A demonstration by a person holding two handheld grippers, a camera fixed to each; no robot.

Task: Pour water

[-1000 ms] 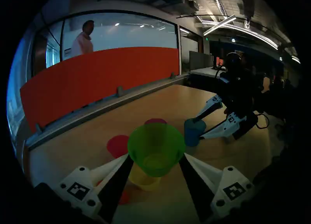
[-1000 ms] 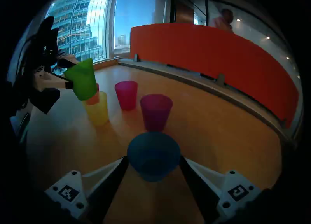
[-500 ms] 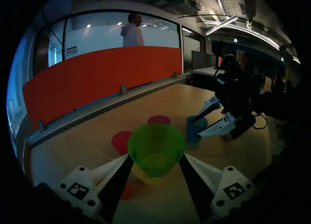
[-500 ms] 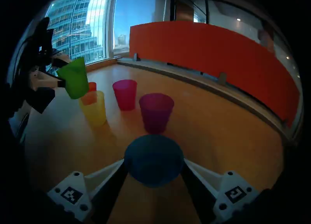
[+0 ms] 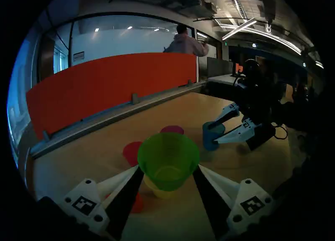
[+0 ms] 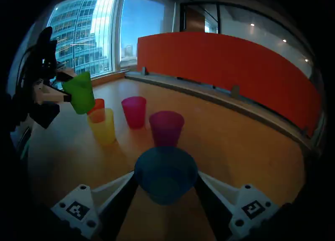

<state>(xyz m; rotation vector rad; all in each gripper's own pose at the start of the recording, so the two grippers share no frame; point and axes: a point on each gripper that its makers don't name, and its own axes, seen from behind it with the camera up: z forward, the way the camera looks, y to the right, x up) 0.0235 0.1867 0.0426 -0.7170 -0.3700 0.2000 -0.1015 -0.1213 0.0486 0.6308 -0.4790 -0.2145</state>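
2 likely light, crushable cups are pinched below the rim, green cup (image 5: 168, 155) between the left gripper (image 5: 167, 169) fingers, blue cup (image 6: 166, 170) between the right gripper (image 6: 166, 178) fingers, so squeeze gently.

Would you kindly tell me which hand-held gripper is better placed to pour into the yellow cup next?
Left, I think. The left hand-held gripper holds the green cup raised close by the yellow cup; the right hand-held gripper holds the blue cup farther off, nearer the purple cup.
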